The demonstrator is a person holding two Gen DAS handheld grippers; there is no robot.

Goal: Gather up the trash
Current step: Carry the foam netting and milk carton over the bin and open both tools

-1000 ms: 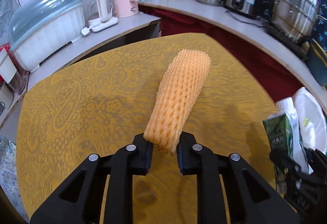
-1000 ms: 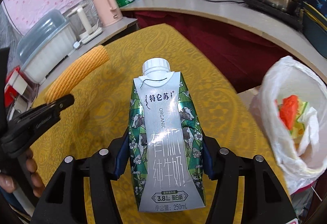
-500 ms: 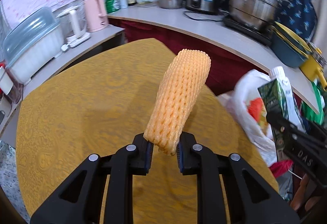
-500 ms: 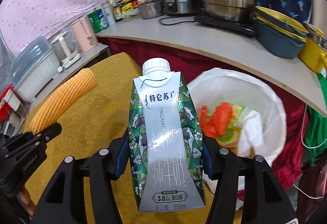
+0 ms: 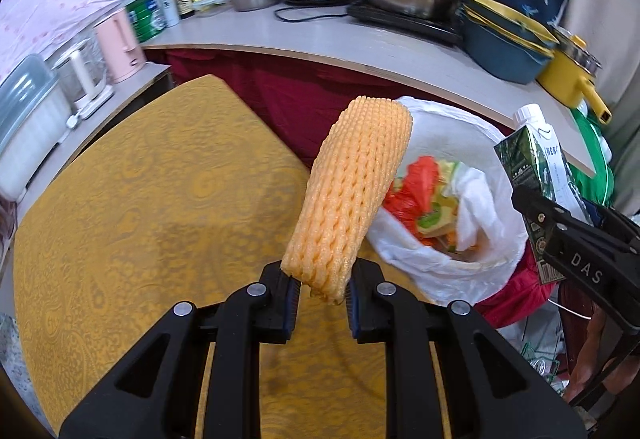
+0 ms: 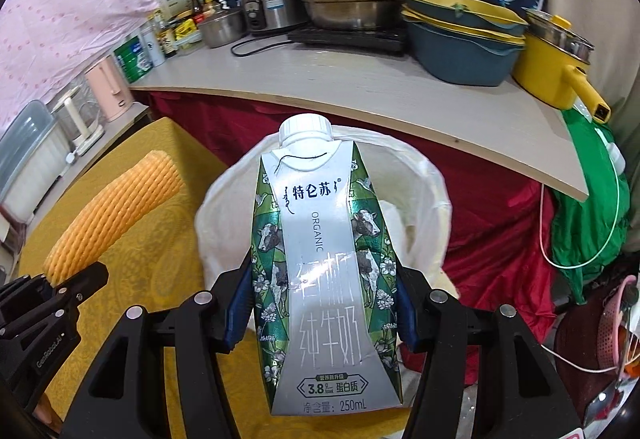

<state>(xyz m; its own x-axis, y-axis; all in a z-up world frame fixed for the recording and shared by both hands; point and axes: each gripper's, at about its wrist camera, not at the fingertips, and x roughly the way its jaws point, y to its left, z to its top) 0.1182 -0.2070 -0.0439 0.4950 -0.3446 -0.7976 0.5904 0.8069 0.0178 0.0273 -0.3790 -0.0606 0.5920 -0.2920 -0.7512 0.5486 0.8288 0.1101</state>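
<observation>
My left gripper point(image 5: 320, 301) is shut on an orange foam net sleeve point(image 5: 352, 191), held up over the yellow table's right edge, next to the trash bag. The sleeve also shows in the right wrist view point(image 6: 116, 211). My right gripper point(image 6: 320, 303) is shut on a green and white milk carton point(image 6: 324, 271), held upright just in front of and above the white trash bag point(image 6: 424, 199). In the left wrist view the bag point(image 5: 472, 175) stands open with red and green scraps inside, and the carton point(image 5: 540, 159) is at its right side.
The yellow patterned table point(image 5: 140, 199) lies to the left. A grey counter point(image 6: 360, 83) behind the bag carries steel pots, a rice cooker, blue basins and a yellow pot. A red cloth point(image 6: 500, 223) hangs under the counter. Green fabric point(image 6: 592, 191) is at right.
Both grippers have swung right from over the table toward the trash bag, each still holding its item. The bag has come fully into view, now right behind the carton.
</observation>
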